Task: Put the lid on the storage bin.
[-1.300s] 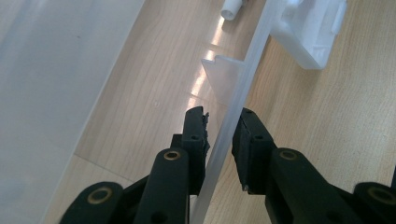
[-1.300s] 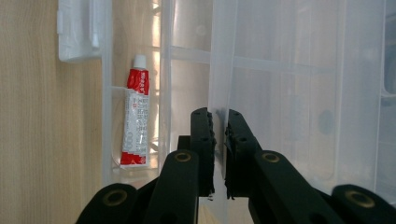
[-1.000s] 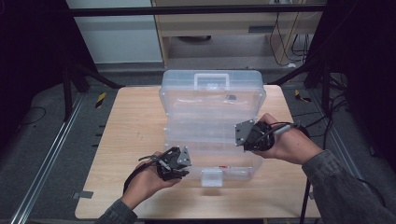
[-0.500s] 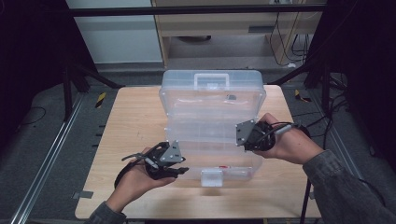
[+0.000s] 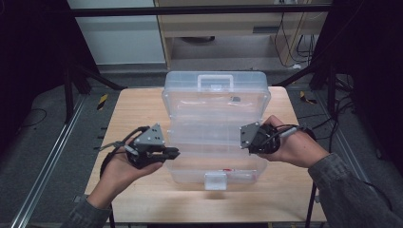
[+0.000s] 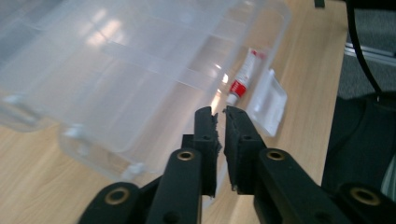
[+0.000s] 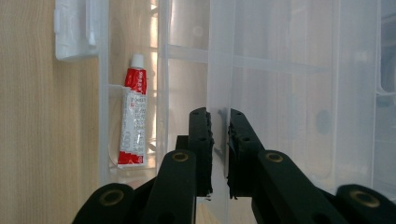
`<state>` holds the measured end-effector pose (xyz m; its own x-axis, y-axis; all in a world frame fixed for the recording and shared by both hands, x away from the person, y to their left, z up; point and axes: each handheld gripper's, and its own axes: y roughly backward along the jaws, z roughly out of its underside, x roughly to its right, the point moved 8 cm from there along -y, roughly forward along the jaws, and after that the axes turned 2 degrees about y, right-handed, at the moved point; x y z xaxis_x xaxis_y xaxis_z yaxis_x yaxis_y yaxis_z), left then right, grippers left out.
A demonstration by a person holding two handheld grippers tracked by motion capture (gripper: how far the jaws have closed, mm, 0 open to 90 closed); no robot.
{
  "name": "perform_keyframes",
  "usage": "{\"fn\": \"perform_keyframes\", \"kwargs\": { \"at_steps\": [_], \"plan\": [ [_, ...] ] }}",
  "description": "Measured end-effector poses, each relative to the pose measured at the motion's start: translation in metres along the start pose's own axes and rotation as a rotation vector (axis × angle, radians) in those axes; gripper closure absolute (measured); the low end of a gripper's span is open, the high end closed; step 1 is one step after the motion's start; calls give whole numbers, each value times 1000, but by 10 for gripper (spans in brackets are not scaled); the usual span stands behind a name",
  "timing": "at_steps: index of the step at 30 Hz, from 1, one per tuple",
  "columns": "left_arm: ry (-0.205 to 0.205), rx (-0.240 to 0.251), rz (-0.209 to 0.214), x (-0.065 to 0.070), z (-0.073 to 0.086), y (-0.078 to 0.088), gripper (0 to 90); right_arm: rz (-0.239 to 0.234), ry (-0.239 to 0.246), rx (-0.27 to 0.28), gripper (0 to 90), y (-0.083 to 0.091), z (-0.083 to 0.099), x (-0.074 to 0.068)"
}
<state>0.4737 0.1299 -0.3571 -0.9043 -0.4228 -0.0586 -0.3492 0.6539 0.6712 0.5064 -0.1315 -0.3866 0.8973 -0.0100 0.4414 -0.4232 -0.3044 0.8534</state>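
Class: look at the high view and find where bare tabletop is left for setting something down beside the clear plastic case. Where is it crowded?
Bare wood lies on the table left of the clear plastic case, above the left tool, and in a strip along the near edge below the case's latch. The right side is crowded: the right tool and its hand leave only a narrow margin.

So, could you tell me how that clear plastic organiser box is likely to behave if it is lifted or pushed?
The clear organiser box looks thin-walled, so probably light and a bit flexible. It holds little beyond a small red-and-white tube, which may slide or roll inside if tilted. Lying wide and flat on the wooden table, it should slide rather than tip.
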Motion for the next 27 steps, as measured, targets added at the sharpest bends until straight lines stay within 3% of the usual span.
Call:
{"fn": "perform_keyframes", "kwargs": {
  "at_steps": [2,4,5,8,13,18,21,27],
  "plan": [
    [29,23,-39,-18,-6,14,889,-1,0,1,817,0,0,0],
    [36,26,-46,-22,-7,16,891,-1,2,4,817,0,0,0],
    [67,36,-68,-35,-8,22,891,-1,1,5,817,0,0,0],
    [105,48,-101,-51,-10,25,895,-1,-1,4,816,0,0,0],
    [132,54,-133,-66,-13,24,896,-1,-1,7,814,-1,0,-1],
    [155,56,-147,-80,-21,18,895,0,-3,4,814,0,0,-1],
    [193,84,-136,-89,-28,16,895,-2,0,13,815,-1,1,-2],
    [244,93,-123,-100,-30,7,896,0,-3,21,821,-1,2,-3]
  ]
}}
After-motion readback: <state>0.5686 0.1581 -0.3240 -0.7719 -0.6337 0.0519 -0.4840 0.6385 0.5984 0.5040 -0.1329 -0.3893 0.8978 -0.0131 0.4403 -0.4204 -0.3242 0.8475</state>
